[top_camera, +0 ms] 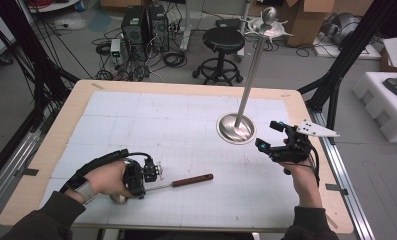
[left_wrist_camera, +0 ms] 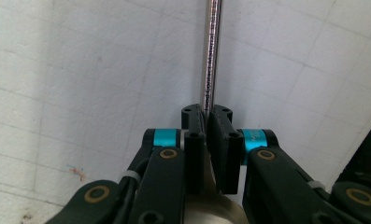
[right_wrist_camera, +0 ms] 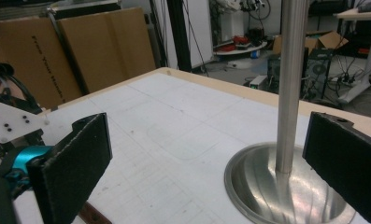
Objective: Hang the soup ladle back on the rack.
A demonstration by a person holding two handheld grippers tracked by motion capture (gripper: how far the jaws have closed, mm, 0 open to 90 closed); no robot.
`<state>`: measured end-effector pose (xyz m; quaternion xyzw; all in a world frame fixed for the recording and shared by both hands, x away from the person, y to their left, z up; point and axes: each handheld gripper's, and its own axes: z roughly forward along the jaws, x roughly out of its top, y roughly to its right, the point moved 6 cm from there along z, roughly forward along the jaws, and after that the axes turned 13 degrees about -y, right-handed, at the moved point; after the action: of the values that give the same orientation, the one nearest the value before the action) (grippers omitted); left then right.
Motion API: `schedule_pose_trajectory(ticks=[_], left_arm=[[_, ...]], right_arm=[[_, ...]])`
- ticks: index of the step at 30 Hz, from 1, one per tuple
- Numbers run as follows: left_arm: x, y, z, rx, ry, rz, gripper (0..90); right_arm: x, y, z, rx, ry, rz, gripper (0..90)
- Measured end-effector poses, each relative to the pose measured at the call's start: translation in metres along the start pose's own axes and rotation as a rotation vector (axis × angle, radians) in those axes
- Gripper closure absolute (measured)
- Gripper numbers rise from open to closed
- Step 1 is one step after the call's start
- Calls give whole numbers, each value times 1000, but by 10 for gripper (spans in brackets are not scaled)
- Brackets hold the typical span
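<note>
White gridded mat on a pale wooden table (top_camera: pixel 61 125), cables and boxes around.
Left gripper (left_wrist_camera: pixel 206 122) clamps the ladle's thin steel shaft (left_wrist_camera: pixel 212 51) (wooden handle); right gripper (top_camera: pixel 270 135) gapes beside the polished stand (top_camera: pixel 236 127).

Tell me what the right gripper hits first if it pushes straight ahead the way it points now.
Most likely the steel pole of the stand: in the right gripper view it rises between the right gripper's open jaws, just ahead, above the round base. Exact depth is unclear.
</note>
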<state>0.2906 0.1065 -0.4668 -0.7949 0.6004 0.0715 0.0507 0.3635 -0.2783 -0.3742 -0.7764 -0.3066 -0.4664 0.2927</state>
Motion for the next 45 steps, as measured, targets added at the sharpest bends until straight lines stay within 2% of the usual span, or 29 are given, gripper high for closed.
schedule_pose_trajectory(ticks=[4, 8, 9, 14, 18, 22, 26, 31, 33, 36, 38, 40, 45], left_arm=[[0, -1, 0, 11, 9, -9, 844], [-2, -7, -3, 39, 57, -41, 846], [-3, -8, -4, 29, 66, -48, 846], [-10, -12, -18, 9, 179, -83, 846], [-16, -14, -29, 10, 262, -106, 846], [-22, -16, -39, 9, 386, -133, 846], [-25, -19, -46, 60, 495, -167, 847], [-25, -23, -57, 54, 680, -220, 847], [-25, -25, -63, 48, 774, -245, 847], [-25, -28, -71, 59, 875, -274, 847], [-24, -29, -75, 59, 936, -288, 846], [-22, -31, -78, 77, 977, -297, 846], [-11, -34, -85, 56, 1090, -311, 846]], right_arm=[[-1, 0, 0, 0, -8, 4, 0], [0, 0, -1, 2, 0, 5, 0], [-1, 1, -1, 0, 1, 6, 0], [-1, 3, -2, 0, 3, 10, 0], [-1, 2, -2, 0, 2, 10, 0], [-2, 3, -2, 1, 1, 9, 0], [-2, 3, -2, -3, 2, 10, 0], [-2, 3, -2, -3, 1, 7, 0], [-2, 3, -2, -5, 4, 8, 0], [-2, 3, -2, -6, 6, 10, 0], [-1, 3, -2, -6, 8, 7, 0], [-1, 3, -2, -6, 6, 8, 0], [-1, 3, -2, -5, 5, 8, 0]])
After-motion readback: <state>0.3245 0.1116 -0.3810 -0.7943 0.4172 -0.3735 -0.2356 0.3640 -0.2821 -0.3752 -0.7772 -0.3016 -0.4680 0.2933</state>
